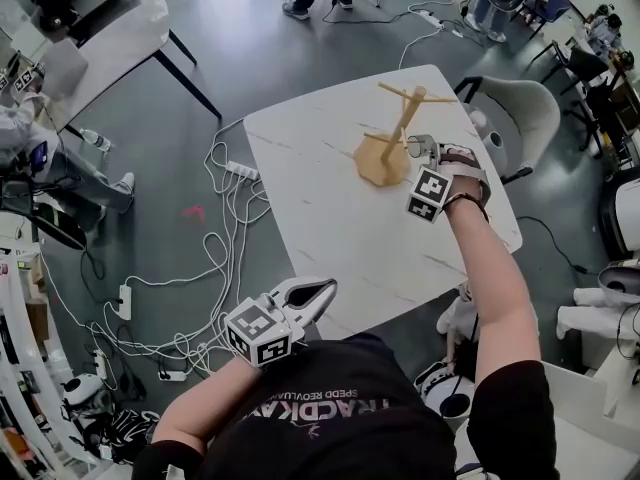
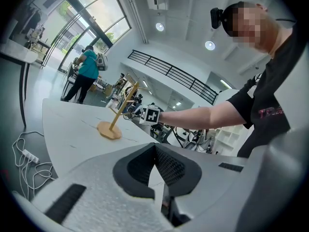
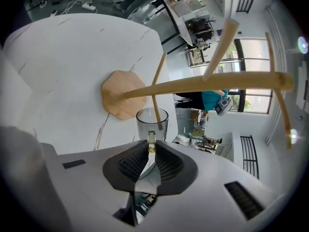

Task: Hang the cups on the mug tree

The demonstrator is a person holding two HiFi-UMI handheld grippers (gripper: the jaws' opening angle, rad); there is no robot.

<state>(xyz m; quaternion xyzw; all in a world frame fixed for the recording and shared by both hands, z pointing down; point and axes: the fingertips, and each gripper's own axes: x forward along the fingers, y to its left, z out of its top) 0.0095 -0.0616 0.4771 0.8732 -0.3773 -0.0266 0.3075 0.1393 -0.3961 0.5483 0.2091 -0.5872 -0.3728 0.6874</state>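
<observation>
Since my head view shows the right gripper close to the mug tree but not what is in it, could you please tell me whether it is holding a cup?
Observer: Yes. In the right gripper view, the right gripper has its fingers shut on a clear glass cup, gripping it by the handle.
Operator: Thank you. How close is the cup to a peg?
Observer: Very close. In that same view, a thin slanted peg of the mug tree overlaps the cup's rim. The glass is see-through, so I cannot tell whether they touch.
</observation>
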